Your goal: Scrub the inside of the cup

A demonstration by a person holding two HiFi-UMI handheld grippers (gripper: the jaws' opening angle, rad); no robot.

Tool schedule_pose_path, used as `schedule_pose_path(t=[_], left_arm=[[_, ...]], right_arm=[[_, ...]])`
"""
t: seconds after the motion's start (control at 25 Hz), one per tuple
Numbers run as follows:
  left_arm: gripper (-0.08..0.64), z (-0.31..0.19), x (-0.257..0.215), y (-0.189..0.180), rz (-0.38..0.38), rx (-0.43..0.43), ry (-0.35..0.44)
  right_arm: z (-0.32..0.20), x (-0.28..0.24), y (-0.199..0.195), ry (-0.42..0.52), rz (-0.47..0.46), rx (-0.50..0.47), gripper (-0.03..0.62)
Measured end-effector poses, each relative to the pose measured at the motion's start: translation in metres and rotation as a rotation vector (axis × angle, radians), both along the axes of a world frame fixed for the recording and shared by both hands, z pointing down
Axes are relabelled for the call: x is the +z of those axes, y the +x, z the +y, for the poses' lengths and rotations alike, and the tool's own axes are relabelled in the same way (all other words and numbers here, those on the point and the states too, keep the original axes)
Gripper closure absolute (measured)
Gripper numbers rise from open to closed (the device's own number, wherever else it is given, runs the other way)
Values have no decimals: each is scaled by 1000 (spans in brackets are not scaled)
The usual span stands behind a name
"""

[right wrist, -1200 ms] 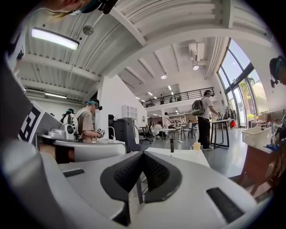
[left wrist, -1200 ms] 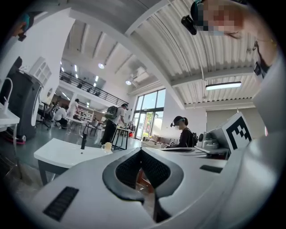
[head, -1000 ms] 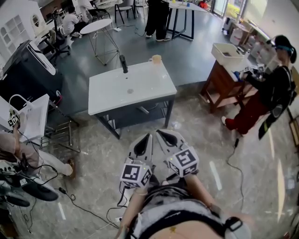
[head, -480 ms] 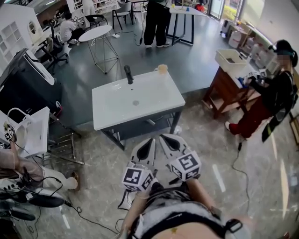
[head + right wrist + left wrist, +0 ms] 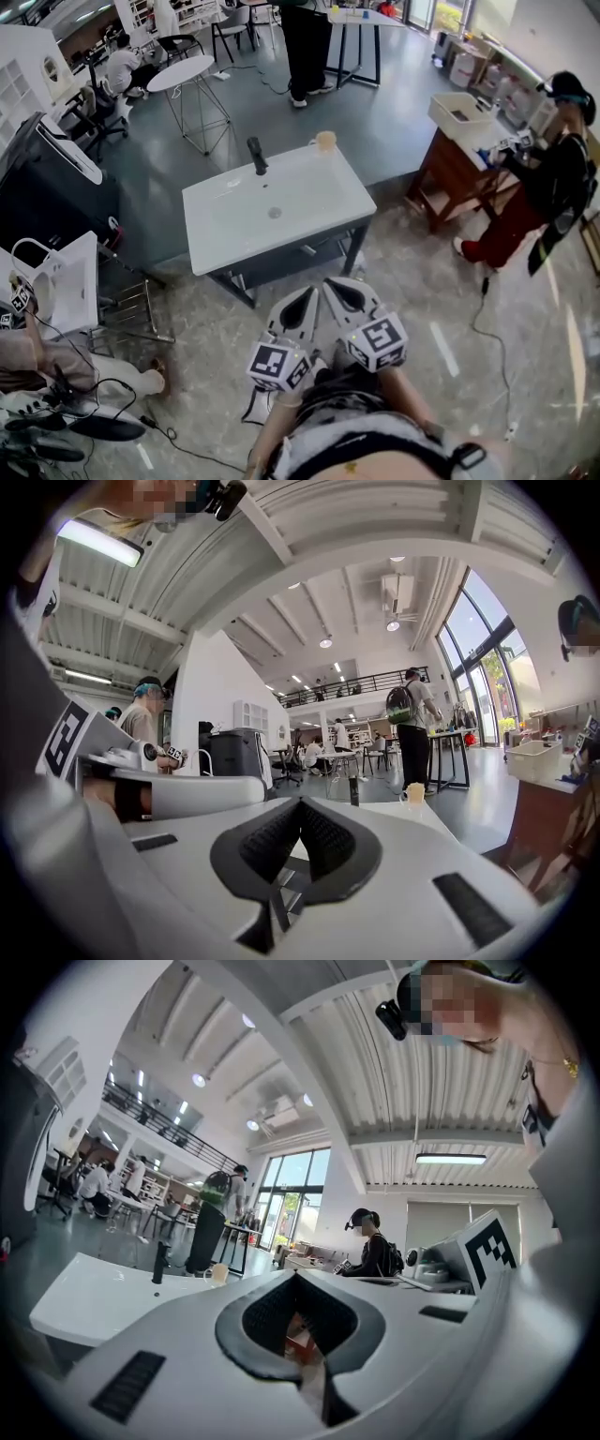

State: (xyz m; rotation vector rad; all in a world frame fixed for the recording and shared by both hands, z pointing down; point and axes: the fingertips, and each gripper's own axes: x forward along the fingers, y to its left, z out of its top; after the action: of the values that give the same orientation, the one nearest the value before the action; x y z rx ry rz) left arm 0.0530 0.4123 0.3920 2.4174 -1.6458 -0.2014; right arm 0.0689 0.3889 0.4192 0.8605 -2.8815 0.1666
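A glossy, veined stone floor (image 5: 441, 309) fills the lower frame. At centre a smooth white rectangular sink counter (image 5: 234, 225) on a dark frame is seen. Below it, well apart, the grey left gripper (image 5: 307, 292) and right gripper (image 5: 329, 283) are held clenched on nothing. A black tap (image 5: 256, 155) stands at the counter's upper edge; the small pale cup (image 5: 325, 142) is set on its upper right corner.

Marbled floor (image 5: 427, 300) meets grey floor (image 5: 394, 108) with a round white table (image 5: 181, 73); tall windows (image 5: 483, 635) light the ribbed ceiling (image 5: 375, 517).
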Motion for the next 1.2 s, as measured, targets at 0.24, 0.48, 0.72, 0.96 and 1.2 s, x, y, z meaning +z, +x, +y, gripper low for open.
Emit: schedule_pose_path(t=[0.24, 0.48, 0.72, 0.96, 1.2], left_arm=[[566, -9, 4, -18, -2, -23, -21], [566, -33, 7, -39, 20, -62, -29], [566, -86, 3, -51, 21, -87, -22], [566, -163, -9, -49, -1, -78, -18], [566, -224, -12, -43, -17, -86, -28]], right_arm=[[-15, -3, -17, 4, 6, -4, 592], [-40, -1, -37, 0, 3, -48, 592], [-99, -3, -45, 4, -18, -68, 592], [-178, -18, -46, 3, -44, -59, 592], [-237, -26, -42, 10, -48, -76, 592]])
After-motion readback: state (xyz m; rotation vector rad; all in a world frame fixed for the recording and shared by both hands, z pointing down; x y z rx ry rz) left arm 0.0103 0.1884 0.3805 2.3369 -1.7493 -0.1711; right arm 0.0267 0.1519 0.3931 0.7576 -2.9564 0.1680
